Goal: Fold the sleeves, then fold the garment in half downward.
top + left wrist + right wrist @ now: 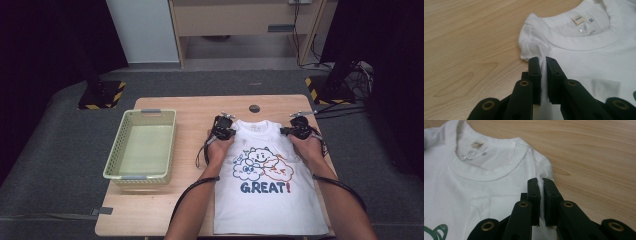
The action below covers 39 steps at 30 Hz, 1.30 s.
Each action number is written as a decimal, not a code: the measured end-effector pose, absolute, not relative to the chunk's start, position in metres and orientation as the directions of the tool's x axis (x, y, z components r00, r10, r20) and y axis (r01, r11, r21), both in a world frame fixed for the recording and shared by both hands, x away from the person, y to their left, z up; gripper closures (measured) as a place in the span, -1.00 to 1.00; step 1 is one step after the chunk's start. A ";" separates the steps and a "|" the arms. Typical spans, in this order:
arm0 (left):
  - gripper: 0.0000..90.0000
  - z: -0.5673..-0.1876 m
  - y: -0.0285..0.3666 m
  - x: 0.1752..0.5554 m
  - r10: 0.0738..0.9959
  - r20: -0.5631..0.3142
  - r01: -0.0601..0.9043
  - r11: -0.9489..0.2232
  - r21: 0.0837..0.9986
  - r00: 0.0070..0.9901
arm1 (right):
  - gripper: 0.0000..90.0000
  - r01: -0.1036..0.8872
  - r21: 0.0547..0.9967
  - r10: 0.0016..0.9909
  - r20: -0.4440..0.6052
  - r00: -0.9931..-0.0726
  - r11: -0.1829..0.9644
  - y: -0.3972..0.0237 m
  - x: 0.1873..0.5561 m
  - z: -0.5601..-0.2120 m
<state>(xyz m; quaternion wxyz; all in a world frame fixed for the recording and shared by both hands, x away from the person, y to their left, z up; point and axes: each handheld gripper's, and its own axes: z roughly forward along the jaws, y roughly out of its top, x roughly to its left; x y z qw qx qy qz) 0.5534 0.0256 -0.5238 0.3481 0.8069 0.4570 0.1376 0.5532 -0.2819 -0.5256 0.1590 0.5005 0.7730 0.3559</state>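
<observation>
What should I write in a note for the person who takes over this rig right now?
Left gripper: jaws shut on a pinch of the shirt at its shoulder, by the collar.
Right gripper: jaws shut on the other shoulder.
Shirt lies flat, print up, on the table; sleeves look tucked in. Basket stands left of it and looks empty.
Done: both shoulders gripped.
Left: probably fold the shirt, then put it in the basket.

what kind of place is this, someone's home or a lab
Likely a lab recording bay, not a home: a bare wooden table on grey carpet, stand bases with hazard stripes, loose cables, dark curtains around.
</observation>
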 end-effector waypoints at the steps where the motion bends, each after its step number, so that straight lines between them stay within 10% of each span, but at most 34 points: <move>1: 0.87 -0.523 0.026 0.554 0.833 -0.092 0.639 -0.342 0.689 0.545 | 0.90 0.657 0.715 0.888 0.113 -0.447 0.239 -0.282 0.553 -0.524; 39: 0.88 -0.432 0.043 0.521 0.831 0.009 0.487 -0.335 0.806 0.557 | 0.91 0.518 0.830 0.876 0.080 -0.476 0.206 -0.284 0.519 -0.436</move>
